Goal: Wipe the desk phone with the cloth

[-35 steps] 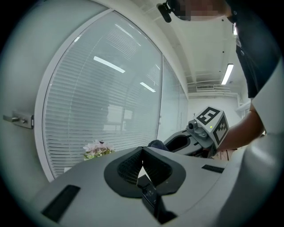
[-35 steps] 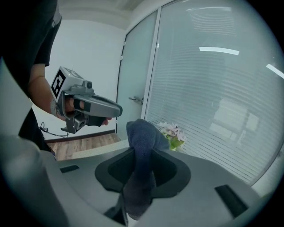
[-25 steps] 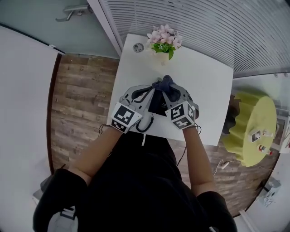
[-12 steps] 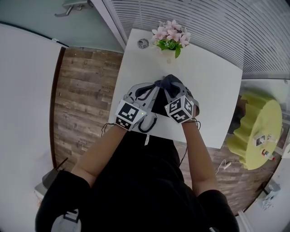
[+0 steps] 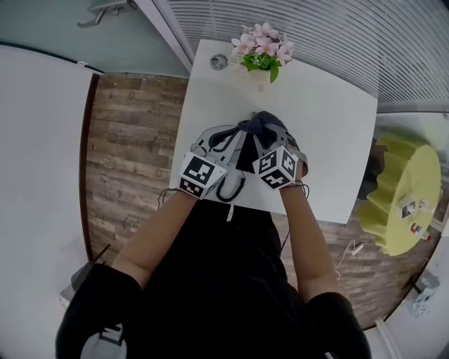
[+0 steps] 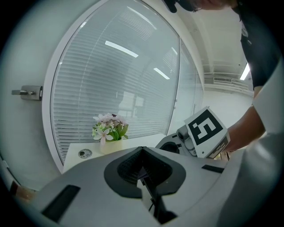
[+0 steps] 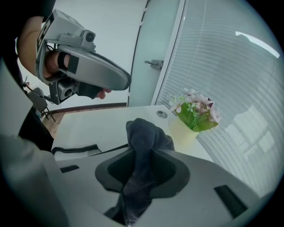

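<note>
Left hand-held gripper (image 6: 143,167), jaws together, angled inward beside right hand-held gripper (image 7: 141,172) clamped on cloth (image 7: 144,133); both over desk phone (image 5: 243,160).

A white table (image 5: 330,133) stands on a wood-plank floor (image 5: 126,140). At the table's far edge sits a pale pot of pink flowers (image 5: 262,52) with green leaves. A small round metal disc (image 5: 220,62) lies just left of the pot, near the table's far left corner. Slatted blinds (image 5: 351,42) run behind the table, and a lever door handle (image 5: 105,8) shows beyond its left. Well to the table's right is a yellow-green scalloped round stand (image 5: 393,175).
</note>
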`<state>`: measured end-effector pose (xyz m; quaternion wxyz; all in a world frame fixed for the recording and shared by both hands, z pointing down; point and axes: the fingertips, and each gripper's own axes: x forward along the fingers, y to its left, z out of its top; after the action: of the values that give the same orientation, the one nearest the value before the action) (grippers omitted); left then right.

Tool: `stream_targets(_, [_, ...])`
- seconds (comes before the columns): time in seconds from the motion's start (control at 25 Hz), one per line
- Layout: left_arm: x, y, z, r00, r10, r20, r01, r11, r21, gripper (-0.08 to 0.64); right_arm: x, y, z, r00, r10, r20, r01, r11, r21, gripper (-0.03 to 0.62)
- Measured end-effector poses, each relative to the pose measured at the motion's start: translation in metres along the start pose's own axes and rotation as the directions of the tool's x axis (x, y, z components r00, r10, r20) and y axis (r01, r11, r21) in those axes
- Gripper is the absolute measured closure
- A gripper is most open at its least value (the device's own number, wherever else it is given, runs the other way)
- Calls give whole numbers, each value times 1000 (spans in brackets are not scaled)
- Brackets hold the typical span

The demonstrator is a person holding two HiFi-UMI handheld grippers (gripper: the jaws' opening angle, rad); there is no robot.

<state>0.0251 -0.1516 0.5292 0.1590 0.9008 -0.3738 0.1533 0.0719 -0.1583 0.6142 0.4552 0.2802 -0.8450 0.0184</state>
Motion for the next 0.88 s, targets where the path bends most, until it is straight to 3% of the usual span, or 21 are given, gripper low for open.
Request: stream_targets(0.88, [-9, -22, -39, 997, -43, -58, 43, 999, 14, 551, 0, 54, -24, 998, 18, -56, -19, 1000, -22, 485])
